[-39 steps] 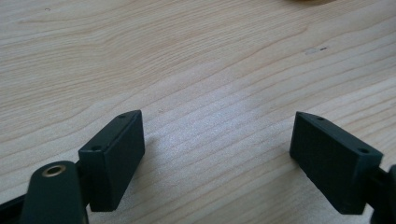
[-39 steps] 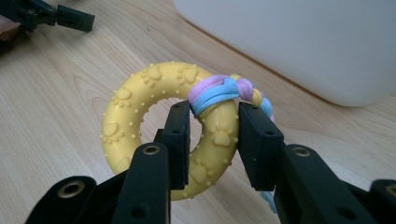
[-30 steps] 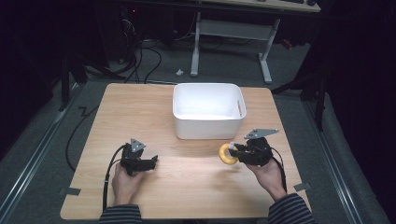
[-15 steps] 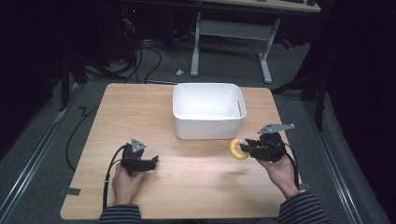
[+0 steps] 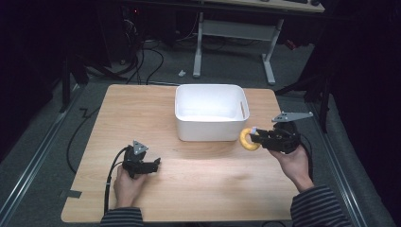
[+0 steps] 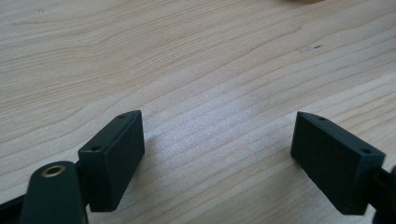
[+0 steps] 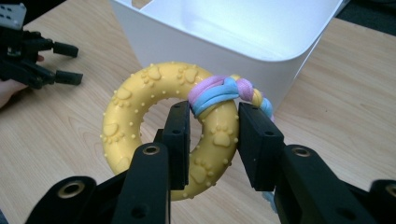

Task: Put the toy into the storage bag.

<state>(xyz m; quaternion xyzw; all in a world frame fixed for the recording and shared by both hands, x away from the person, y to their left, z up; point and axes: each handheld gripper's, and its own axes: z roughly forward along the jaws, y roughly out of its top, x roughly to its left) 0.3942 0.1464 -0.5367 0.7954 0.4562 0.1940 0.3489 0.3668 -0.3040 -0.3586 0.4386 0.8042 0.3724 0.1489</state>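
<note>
Standing just behind the gripped yellow ring (image 7: 168, 126), the white bin (image 7: 261, 56).

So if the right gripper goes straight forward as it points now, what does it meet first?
Probably the white bin. The right gripper, shut on the yellow ring, points at the bin's near wall just beyond the ring. Whether the ring would clear the rim is unclear.

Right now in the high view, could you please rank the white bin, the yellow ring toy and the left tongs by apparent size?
1. white bin
2. left tongs, clearly smaller
3. yellow ring toy, slightly smaller; it is held off the table, so closeness is unsure.
</note>
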